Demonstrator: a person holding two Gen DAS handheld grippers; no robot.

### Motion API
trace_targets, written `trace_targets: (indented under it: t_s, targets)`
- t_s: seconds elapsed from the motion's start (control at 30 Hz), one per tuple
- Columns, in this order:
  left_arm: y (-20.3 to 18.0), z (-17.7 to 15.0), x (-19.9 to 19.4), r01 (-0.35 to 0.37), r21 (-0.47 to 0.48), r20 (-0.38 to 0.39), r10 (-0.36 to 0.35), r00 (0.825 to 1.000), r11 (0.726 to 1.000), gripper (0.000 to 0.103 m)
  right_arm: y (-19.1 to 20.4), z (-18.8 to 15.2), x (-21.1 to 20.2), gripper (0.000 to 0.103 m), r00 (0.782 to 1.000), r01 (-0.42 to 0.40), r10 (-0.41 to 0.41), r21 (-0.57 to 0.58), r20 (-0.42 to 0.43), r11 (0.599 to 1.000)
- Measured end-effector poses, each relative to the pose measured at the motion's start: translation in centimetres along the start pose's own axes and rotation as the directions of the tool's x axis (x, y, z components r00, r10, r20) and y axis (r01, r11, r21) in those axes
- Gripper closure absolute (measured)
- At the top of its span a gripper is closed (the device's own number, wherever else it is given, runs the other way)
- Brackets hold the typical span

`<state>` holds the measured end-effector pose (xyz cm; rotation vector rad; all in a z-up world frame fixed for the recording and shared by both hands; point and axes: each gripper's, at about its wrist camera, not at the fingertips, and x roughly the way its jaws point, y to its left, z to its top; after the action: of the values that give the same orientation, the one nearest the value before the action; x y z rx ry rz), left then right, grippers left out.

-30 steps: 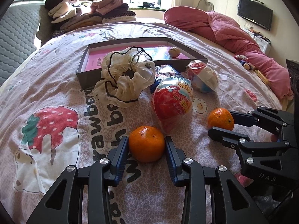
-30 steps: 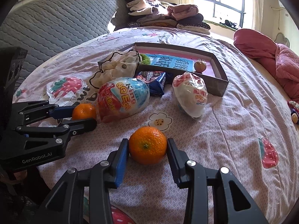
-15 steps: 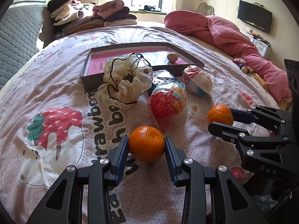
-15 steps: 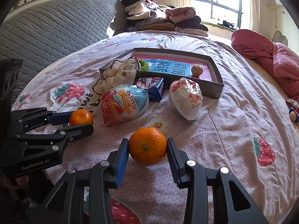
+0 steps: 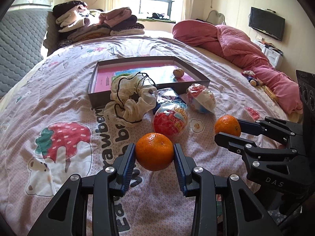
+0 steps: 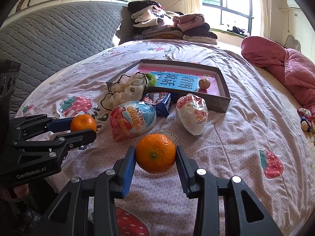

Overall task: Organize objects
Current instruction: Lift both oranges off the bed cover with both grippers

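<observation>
Above the strawberry-print bedspread (image 5: 59,102), each claw grips 1 orange. The left claw (image 5: 154,154) pinches the left orange (image 5: 154,151) between its blue pads, and the right claw (image 6: 155,154) clamps the right orange (image 6: 155,153) the same way; both fruits appear to sit just clear of the cloth. Beyond them lie 2 wrapped toy eggs, a red-and-blue egg (image 5: 170,121) and a white egg (image 5: 201,98), with a blue snack packet (image 6: 158,100) behind the first. A cream scrunchie (image 5: 130,100) drapes over the near wall of the shallow grey box (image 5: 198,72), which holds a small brown ball (image 5: 178,72).
</observation>
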<state>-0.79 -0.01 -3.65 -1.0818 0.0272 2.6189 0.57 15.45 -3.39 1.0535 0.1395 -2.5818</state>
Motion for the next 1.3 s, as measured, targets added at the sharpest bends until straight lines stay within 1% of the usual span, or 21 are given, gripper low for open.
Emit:
trace_targets:
  t_s: [0.27, 0.5, 0.83, 1.13, 1.23, 1.3]
  targets:
    - [-0.3, 0.4, -0.9, -0.040, 0.003, 0.032, 0.039, 0.999, 0.999, 0.064, 0.1, 0.5, -0.8, 0.062, 0.999, 0.015, -0.015, -0.001, 0.034, 1.000]
    - [-0.5, 0.9, -1.6, -0.058, -0.010, 0.050, 0.059, 0.997, 0.998, 0.064, 0.2, 0.9, -1.4, 0.062, 0.998, 0.021, -0.021, 0.009, 0.062, 1.000]
    - [-0.4, 1.3, -1.6, -0.051, -0.035, 0.050, 0.052, 0.997, 0.998, 0.064, 0.0, 1.5, -1.9, 0.062, 0.995, 0.009, -0.013, 0.034, 0.103, 0.999]
    - [-0.4, 2.3, -2.0, -0.030, -0.051, 0.073, 0.034, 0.997, 0.998, 0.064, -0.3, 1.9, -1.7, 0.063, 0.993, 0.000, -0.005, 0.047, 0.116, 0.999]
    - [-0.4, 2.6, -2.0, -0.026, -0.051, 0.080, 0.030, 0.996, 0.998, 0.064, -0.3, 2.1, -1.7, 0.062, 0.992, 0.009, -0.014, 0.040, 0.122, 0.999]
    - [-0.4, 2.7, -1.8, -0.036, -0.051, 0.074, 0.040, 0.996, 0.998, 0.064, -0.3, 2.1, -1.7, 0.062, 0.992, 0.019, -0.024, 0.038, 0.127, 0.999]
